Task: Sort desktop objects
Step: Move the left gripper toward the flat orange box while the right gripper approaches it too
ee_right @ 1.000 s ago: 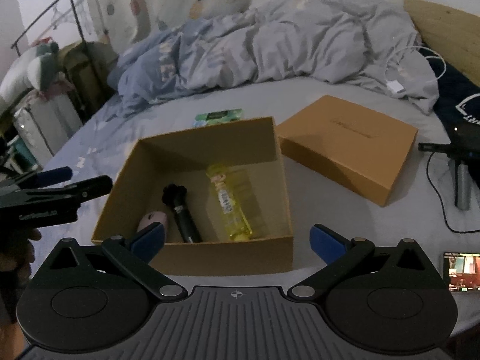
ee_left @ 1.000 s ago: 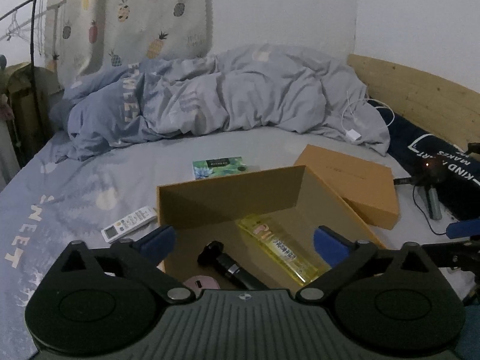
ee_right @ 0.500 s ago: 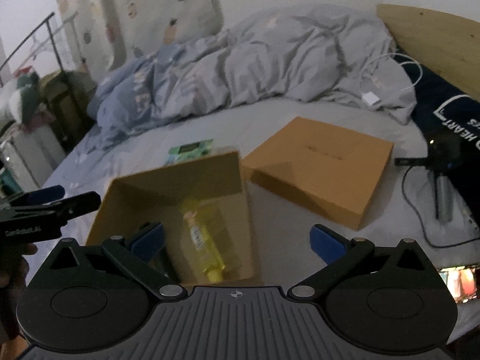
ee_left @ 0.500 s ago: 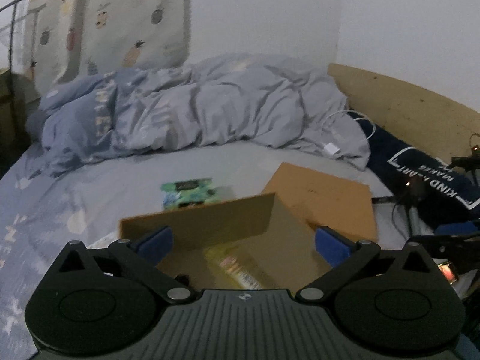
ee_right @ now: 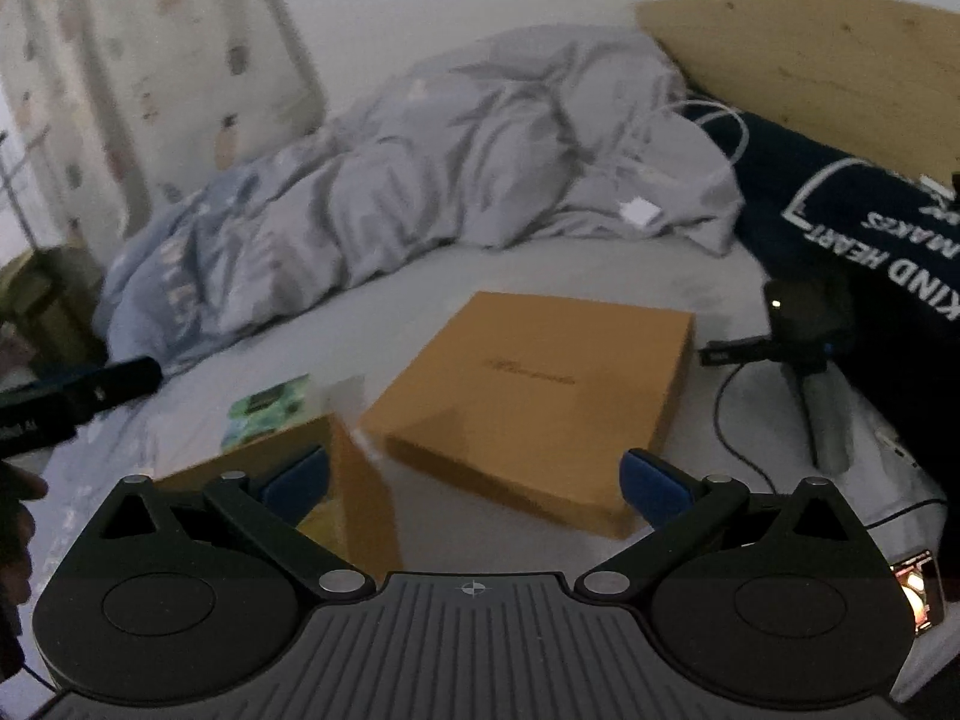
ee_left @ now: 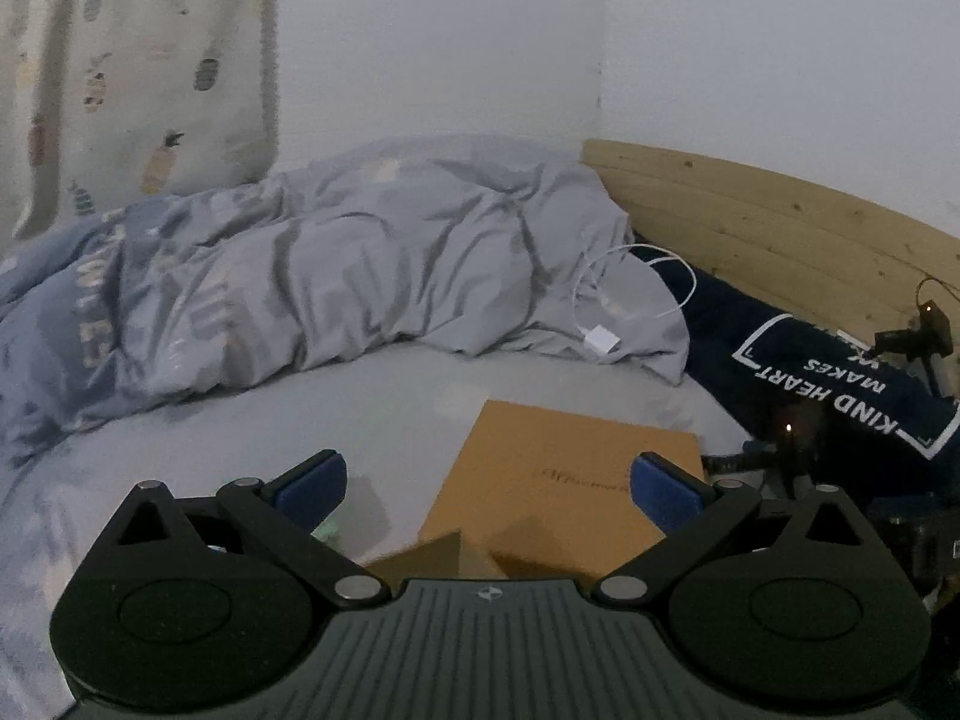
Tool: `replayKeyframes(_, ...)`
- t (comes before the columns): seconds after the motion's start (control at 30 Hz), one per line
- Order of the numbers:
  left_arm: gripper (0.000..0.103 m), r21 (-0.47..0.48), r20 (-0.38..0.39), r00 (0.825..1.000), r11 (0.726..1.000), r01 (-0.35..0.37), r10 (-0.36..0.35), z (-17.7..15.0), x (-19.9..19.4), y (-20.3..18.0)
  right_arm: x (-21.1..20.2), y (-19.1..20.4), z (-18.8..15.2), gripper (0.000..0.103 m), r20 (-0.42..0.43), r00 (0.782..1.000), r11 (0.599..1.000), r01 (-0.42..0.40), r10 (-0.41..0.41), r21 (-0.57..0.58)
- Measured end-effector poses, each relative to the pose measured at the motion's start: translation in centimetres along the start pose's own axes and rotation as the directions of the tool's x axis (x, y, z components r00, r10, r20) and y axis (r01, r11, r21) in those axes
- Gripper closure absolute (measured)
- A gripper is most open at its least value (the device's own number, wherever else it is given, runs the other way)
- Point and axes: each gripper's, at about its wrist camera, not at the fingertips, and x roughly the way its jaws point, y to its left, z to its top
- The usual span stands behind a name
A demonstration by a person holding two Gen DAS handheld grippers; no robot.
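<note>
Hovering with both jaws spread and empty, I see the lid [ee_right: 534, 402] lying flat on the bed [ee_right: 600, 276], straight ahead, just right of the open box [ee_right: 360, 498]; my right gripper [ee_right: 474, 480] seems nearer.

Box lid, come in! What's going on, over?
Left gripper open, empty. Right gripper open, empty. Box lid flat on the bed, beside the open box. Nothing on it.
</note>
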Motion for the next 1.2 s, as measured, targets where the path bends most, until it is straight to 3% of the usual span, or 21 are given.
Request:
replayKeyframes(0.47, 0.0, 0.027, -0.13, 0.99, 0.998, 0.053, -0.05, 2.1, 14.5, -0.5, 8.7, -6.6, 3.0, 0.0, -0.027, 0.998, 0.988, 0.068, -0.064, 0.138)
replayKeyframes(0.57, 0.0, -0.024, -0.194, 0.979, 0.998, 0.061, -0.065, 1.6, 17.8, 0.4, 11.2, -7.7, 2.8, 0.0, -0.054, 0.996, 0.984, 0.081, -0.074, 0.161)
replayKeyframes(0.83, 0.0, 0.091, -0.307, 0.952, 0.996, 0.01, 0.018, -0.5, 24.6, 0.1, 16.8, -8.7, 1.0, 0.0, -0.125, 0.983, 0.972, 0.157, -0.136, 0.176)
replayKeyframes(1.07, 0.0, 0.072, -0.383, 0.923, 0.997, 0.001, 0.027, -1.0, 28.8, 0.3, 20.0, -9.3, -0.1, 0.0, -0.162, 0.976, 0.964, 0.177, -0.146, 0.2)
replayKeyframes(1.13, 0.0, 0.063, -0.416, 0.909, 0.998, -0.011, 0.036, -1.0, 29.8, 0.4, 20.7, -9.5, -0.3, 0.0, -0.17, 0.974, 0.961, 0.181, -0.147, 0.208)
replayKeyframes(1.2, 0.0, 0.089, -0.472, 0.881, 0.996, 0.006, 0.037, -1.1, 31.4, 0.3, 21.3, -9.7, -0.5, 0.0, -0.178, 0.973, 0.958, 0.183, -0.145, 0.221)
